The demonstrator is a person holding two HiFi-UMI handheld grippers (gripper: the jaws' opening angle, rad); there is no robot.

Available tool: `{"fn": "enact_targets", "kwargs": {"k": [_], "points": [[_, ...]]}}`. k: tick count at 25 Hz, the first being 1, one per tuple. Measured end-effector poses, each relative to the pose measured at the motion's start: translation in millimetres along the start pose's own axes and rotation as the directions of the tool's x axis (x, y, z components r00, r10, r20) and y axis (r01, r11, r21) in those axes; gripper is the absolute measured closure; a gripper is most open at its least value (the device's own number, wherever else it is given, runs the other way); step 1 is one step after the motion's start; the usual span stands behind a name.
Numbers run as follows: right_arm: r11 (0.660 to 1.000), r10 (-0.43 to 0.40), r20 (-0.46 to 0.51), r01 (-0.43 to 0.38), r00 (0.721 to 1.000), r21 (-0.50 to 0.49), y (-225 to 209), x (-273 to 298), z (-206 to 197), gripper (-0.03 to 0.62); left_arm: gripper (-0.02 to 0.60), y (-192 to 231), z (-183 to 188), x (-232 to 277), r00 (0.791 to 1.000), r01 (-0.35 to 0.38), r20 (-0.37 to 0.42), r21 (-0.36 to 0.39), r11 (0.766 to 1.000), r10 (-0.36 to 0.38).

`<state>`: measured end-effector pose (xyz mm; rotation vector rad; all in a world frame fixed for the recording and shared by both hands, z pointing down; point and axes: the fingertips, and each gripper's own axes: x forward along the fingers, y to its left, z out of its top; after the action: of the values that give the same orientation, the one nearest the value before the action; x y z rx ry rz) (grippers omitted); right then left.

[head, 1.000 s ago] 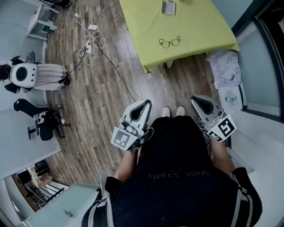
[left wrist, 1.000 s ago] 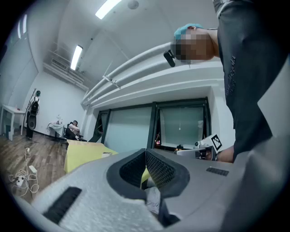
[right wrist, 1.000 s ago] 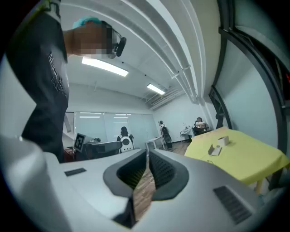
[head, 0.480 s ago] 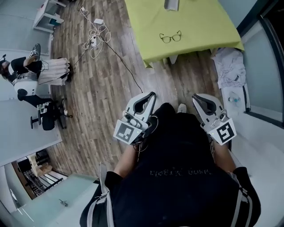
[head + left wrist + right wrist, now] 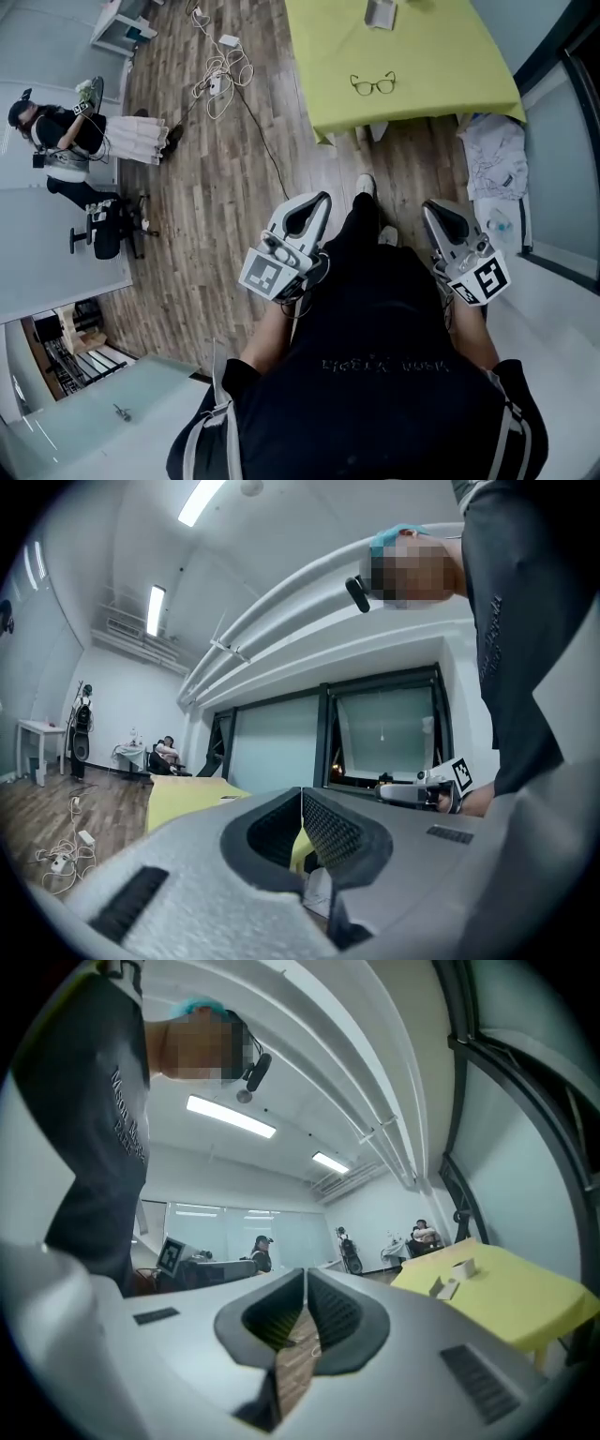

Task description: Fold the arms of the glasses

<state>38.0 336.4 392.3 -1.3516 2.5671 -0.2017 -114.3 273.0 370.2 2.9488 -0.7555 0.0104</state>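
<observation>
Black-framed glasses point(image 5: 373, 84) lie with arms open on the yellow-green table point(image 5: 441, 66), far ahead of both grippers in the head view. My left gripper point(image 5: 322, 199) is held at hip height over the wooden floor, jaws together and nothing between them; in the left gripper view point(image 5: 301, 794) the tips touch. My right gripper point(image 5: 433, 208) is held level beside my right hip, also shut and empty, as the right gripper view point(image 5: 306, 1274) confirms. The glasses are too small to make out in either gripper view.
A small grey box point(image 5: 381, 13) sits at the table's far end. Cables and a power strip point(image 5: 220, 70) trail over the floor at left. A seated person point(image 5: 56, 136) and an office chair point(image 5: 103, 230) are far left. Crumpled white cloth point(image 5: 492, 155) lies by the window wall.
The person carrying the grippers has stepped forward, one foot now out in front, and the view has swung left. Both grippers stayed shut at hip height.
</observation>
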Motion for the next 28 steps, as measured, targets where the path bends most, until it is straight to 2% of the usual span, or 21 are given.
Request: {"fn": "enact_targets", "kwargs": {"k": [6,14,20,25,28], "points": [[1.0,-0.009,-0.034,0.007,0.999,-0.031,-9,0,-7,0.556,0.561,8,2,10,1.0,-0.011,0.016,0.002,1.0,0.011],[1.0,-0.019,-0.077,0.017,0.997,-0.024,-27,16,-19,0.556,0.561,30,-6,21,1.0,-0.028,0.012,-0.005,1.0,0.028],[1.0,0.006,-0.115,-0.007,0.993,-0.012,-49,42,-26,0.556,0.561,58,-13,42,0.999,-0.043,0.009,-0.009,0.999,0.043],[1.0,-0.002,-0.159,0.001,0.987,-0.008,-69,66,-29,0.556,0.561,87,-13,59,0.999,-0.05,0.009,-0.054,0.997,0.05],[1.0,0.008,-0.165,-0.009,0.986,-0.001,-81,89,-28,0.556,0.561,108,-10,66,0.998,-0.056,0.005,-0.051,0.997,0.056]]}}
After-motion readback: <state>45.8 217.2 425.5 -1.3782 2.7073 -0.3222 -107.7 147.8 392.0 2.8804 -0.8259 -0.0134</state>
